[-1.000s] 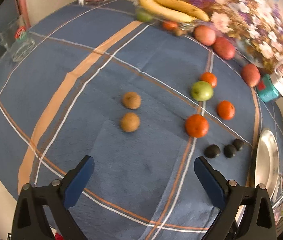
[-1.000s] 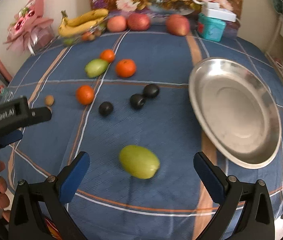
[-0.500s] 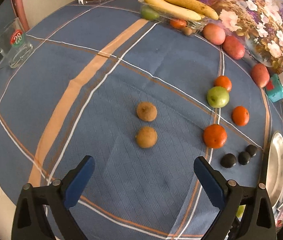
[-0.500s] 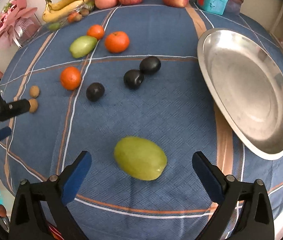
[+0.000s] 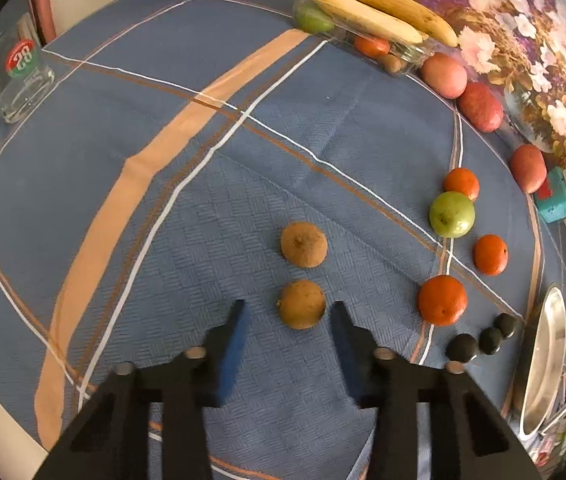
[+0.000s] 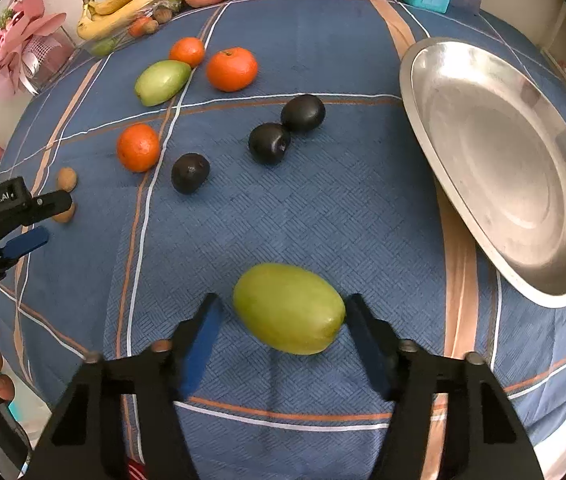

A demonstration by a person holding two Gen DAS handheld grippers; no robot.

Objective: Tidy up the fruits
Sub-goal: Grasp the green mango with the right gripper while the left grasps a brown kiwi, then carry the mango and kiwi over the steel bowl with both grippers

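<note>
My left gripper (image 5: 289, 311) points down at the blue checked tablecloth (image 5: 203, 208), its jaws closing around the nearer of two brown round fruits (image 5: 302, 304). The right pad is at the fruit's edge and a gap shows at the left pad. The second brown fruit (image 5: 303, 244) lies just beyond. My right gripper (image 6: 283, 309) is closing around a large green oval fruit (image 6: 289, 308), with a small gap on the left side. The left gripper's fingers (image 6: 39, 216) show at the left edge of the right wrist view.
Three oranges (image 6: 231, 69), another green fruit (image 6: 162, 82) and three dark plums (image 6: 269, 143) lie mid-table. A steel plate (image 6: 555, 300) sits at the right. Bananas (image 5: 367, 4) on a clear tray, red apples (image 5: 481, 106), a teal box (image 5: 555, 200) and a glass mug (image 5: 15, 80) line the edges.
Both grippers came down toward the cloth and their jaws narrowed from wide open. The left now brackets the near brown fruit; the right brackets the green oval fruit.
</note>
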